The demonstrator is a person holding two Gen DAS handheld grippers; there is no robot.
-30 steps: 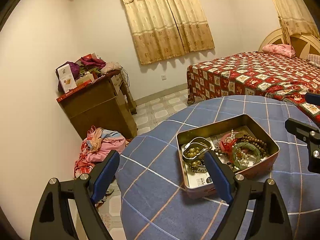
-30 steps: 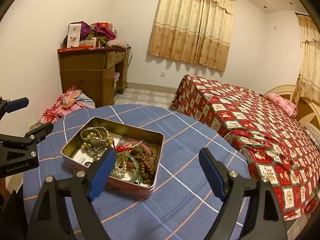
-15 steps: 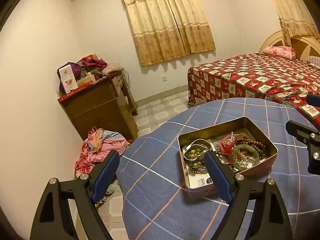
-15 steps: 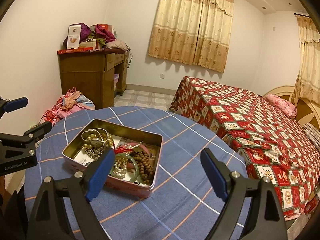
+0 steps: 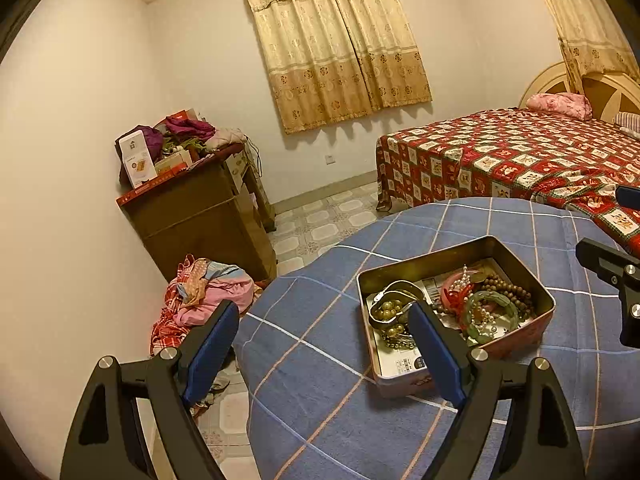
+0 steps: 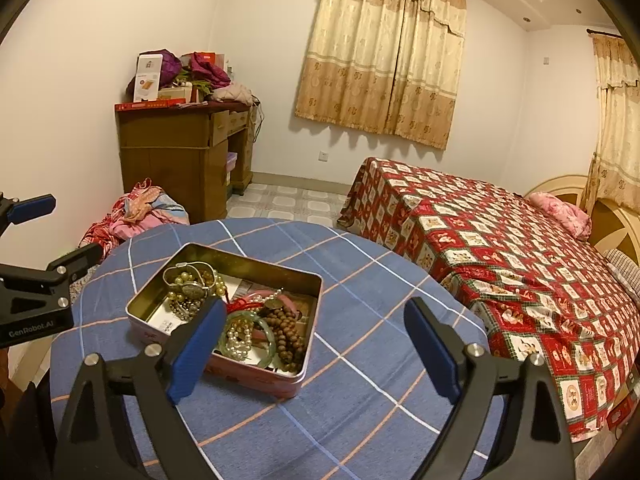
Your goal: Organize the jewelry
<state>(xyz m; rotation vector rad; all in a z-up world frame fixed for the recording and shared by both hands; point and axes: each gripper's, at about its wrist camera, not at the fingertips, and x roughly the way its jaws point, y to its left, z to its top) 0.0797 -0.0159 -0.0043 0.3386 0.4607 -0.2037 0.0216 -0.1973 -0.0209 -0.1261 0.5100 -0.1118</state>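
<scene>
Both views have crept slightly nearer the tin [image 6: 224, 312] on the table [image 6: 360, 380], where loose, light, tangle-prone jewelry [image 6: 256, 320] lies heaped; left gripper [image 5: 324, 348] and right gripper [image 6: 316, 348] hover spread and empty, so the stiff green bangle [image 6: 248, 336] offers the surest rim to pinch.

A tin [image 6: 224, 276] stands on the table [image 6: 360, 360], near its middle. In the tin lie a bracelet [image 6: 246, 334], a string of beads [image 6: 286, 330] to the right of it, and a watch with pearls [image 6: 192, 282] at the far left corner. Behind the table, at the left wall, stands a cabinet [image 6: 176, 156] with boxes and clothes [image 6: 180, 76] on top. On the floor before the cabinet lies a heap of clothes [image 6: 136, 216]. The bed [image 6: 500, 248] is right of the table, with a pillow [image 6: 560, 214] at its far end. Curtains [image 6: 380, 52] hang on the back wall.
</scene>
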